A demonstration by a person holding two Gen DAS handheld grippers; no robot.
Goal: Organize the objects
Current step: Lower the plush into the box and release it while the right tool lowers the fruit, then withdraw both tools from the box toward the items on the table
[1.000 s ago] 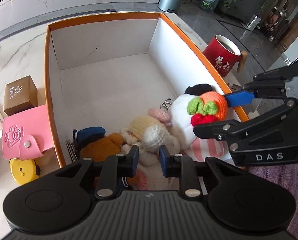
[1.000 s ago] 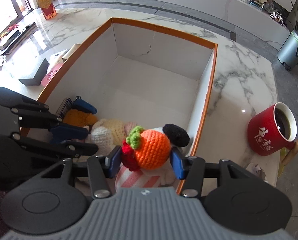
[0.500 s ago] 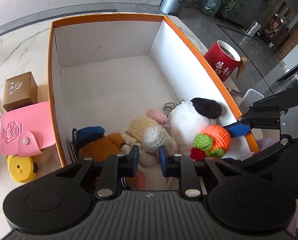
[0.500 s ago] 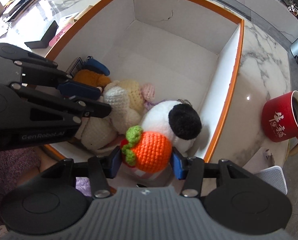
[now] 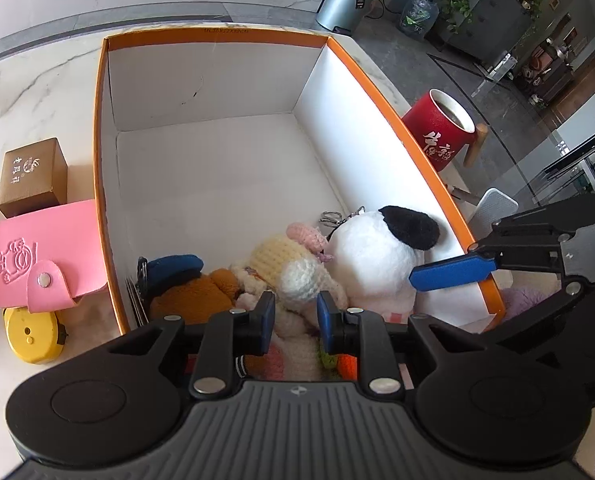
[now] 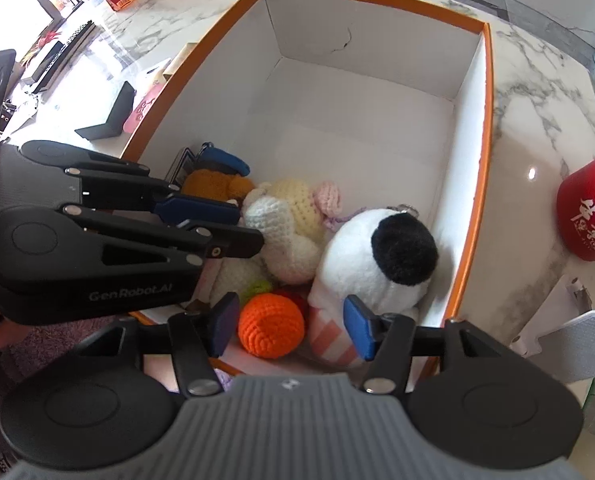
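1. Since the earlier frames, the orange crocheted ball (image 6: 271,330) has been let go by the right gripper (image 6: 289,330) and is now seen lying in the near corner of the box (image 6: 475,152), with the blue pads apart from it on both sides as the jaws are opening.
2. Nothing is held by the left gripper (image 5: 295,322); its jaws are set to a narrow gap above the pile of toys.
3. Inside the orange-rimmed white box are found, crowded at the near end, a white plush with a black patch (image 6: 371,264), a cream and white crocheted toy (image 6: 287,224), a brown plush with a blue cap (image 6: 217,178) and the orange ball; the far half of the floor is left bare.
4. Only in the left wrist view are shown a pink snap wallet (image 5: 43,252), a brown cube box (image 5: 33,176) and a yellow round item (image 5: 33,336) on the marble surface (image 5: 25,92) beside the box; there the ball is mostly hidden behind the gripper.
5. A red mug (image 5: 441,134) is seen in both views, outside the right wall.
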